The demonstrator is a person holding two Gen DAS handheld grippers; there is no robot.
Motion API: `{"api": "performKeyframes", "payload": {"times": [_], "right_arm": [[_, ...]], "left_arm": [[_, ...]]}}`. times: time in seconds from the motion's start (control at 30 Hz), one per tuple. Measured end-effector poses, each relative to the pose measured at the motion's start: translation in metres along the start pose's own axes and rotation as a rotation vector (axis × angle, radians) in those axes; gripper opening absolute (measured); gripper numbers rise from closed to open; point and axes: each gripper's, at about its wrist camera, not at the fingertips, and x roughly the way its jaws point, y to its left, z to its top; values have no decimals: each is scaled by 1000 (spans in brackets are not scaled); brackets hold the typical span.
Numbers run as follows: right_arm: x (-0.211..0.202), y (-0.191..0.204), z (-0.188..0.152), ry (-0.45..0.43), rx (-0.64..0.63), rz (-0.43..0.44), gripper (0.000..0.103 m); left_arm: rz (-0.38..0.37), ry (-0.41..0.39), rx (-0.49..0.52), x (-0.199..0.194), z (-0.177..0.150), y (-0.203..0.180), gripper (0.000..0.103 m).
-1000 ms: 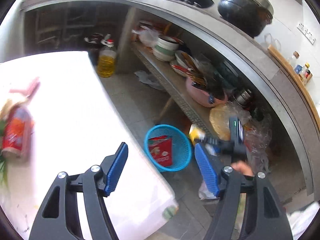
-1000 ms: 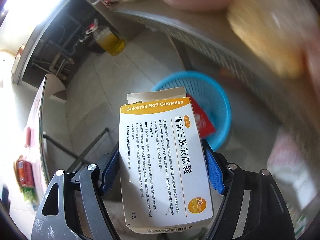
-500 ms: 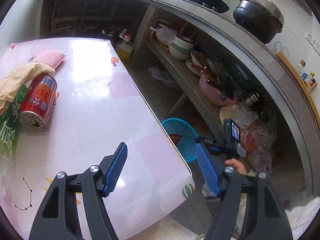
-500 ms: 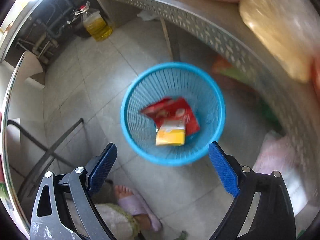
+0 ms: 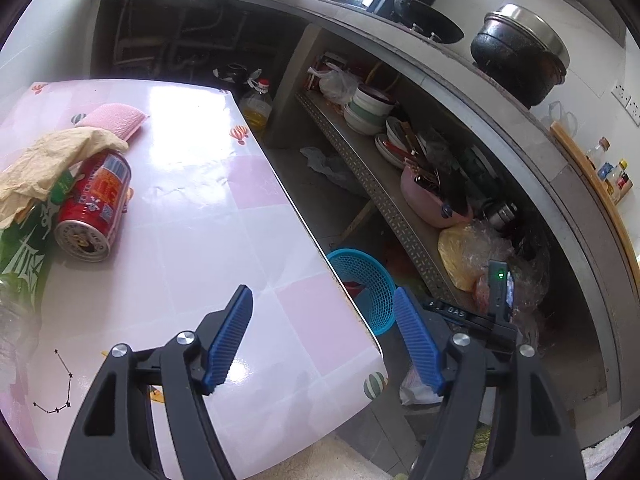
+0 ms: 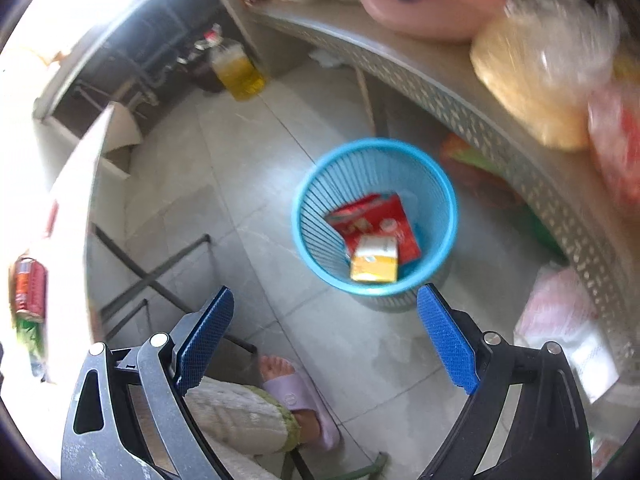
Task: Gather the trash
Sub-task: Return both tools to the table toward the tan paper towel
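Trash lies in 2 places. A red drink can (image 5: 94,204) rests on its side on the pink-and-white checked desk (image 5: 224,216), its long axis running away from the camera with the silver end facing the near edge; a crumpled beige paper (image 5: 48,160) covers its far end and a green wrapper (image 5: 28,248) sits against its left side. The can is well apart from the left gripper (image 5: 322,336), up and to the left of the blue fingers (image 5: 230,336), which stand released with nothing between them, over the desk's near corner.

The round blue plastic basket (image 6: 316,216) stands on the grey tiled floor (image 6: 240,184) beside a perforated metal shelf (image 6: 472,100). Inside lie a red packet (image 6: 380,212) and, on top of it, a yellow-and-white carton (image 6: 374,258), lying flat at the bottom. The right gripper (image 6: 326,336) hangs above the floor on the basket's near side, its fingers spread wide and empty.
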Motion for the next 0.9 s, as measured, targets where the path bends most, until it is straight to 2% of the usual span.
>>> {"api": "performKeyframes", "payload": {"times": [0.27, 0.47, 0.7, 0.9], "right_arm": [[-44, 57, 8, -99, -128, 164, 89], [-60, 107, 8, -141, -212, 246, 95], [-64, 156, 9, -133, -301, 319, 95], [-57, 192, 10, -88, -361, 392, 95]], "left_arm": [[35, -41, -33, -25, 0, 16, 73], [77, -82, -41, -50, 3, 34, 76], [125, -154, -57, -82, 4, 57, 79], [175, -197, -90, -105, 0, 80, 81]]}}
